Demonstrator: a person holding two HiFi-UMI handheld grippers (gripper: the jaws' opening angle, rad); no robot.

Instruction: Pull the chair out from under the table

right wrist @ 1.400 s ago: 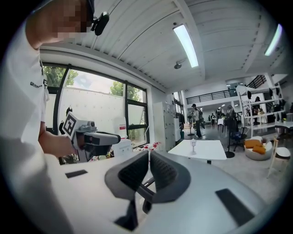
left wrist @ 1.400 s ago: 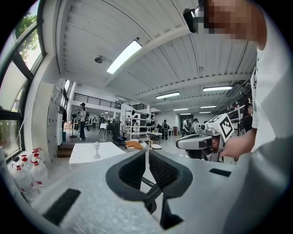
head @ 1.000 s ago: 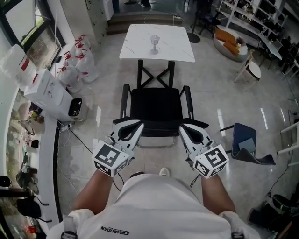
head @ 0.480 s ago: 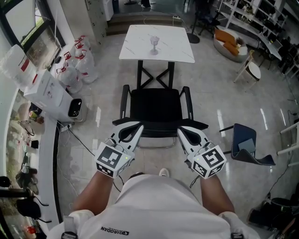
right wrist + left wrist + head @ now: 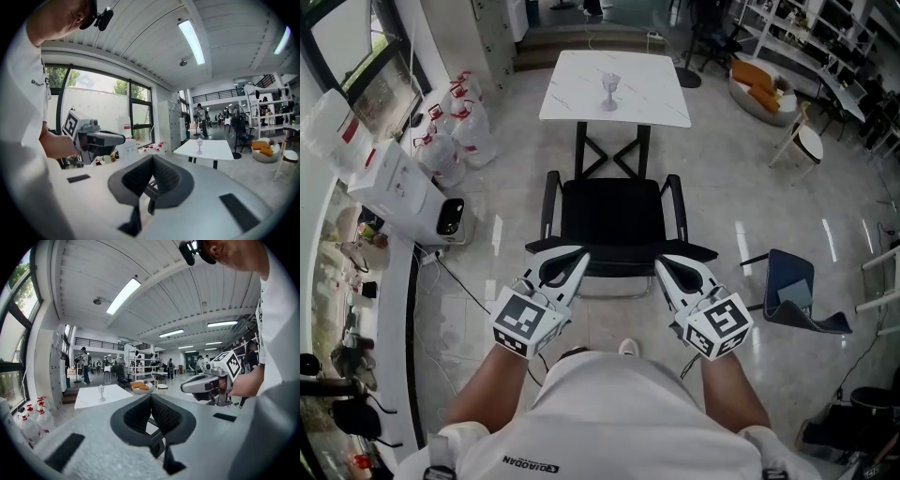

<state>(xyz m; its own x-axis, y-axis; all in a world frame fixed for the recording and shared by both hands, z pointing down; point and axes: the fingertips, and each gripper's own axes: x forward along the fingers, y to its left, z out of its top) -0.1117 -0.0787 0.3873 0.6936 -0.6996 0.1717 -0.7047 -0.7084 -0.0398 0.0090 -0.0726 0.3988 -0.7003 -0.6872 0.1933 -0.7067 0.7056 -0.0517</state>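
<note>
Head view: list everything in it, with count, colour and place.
Table: one, white, top centre.
Glass: one, clear, on the table.
Chair: one, black, between the table and the person.
Jugs: several, clear with red tops, floor at left.
Box: one, white, left, nearer than the jugs.
Stool: one, white, upper right.
Cushions: orange, top right.
Seat: one, blue, floor at right.
Left gripper: one, grey, shut, empty, at the chair's near edge.
Right gripper: one, grey, shut, empty, at the chair's near edge.
</note>
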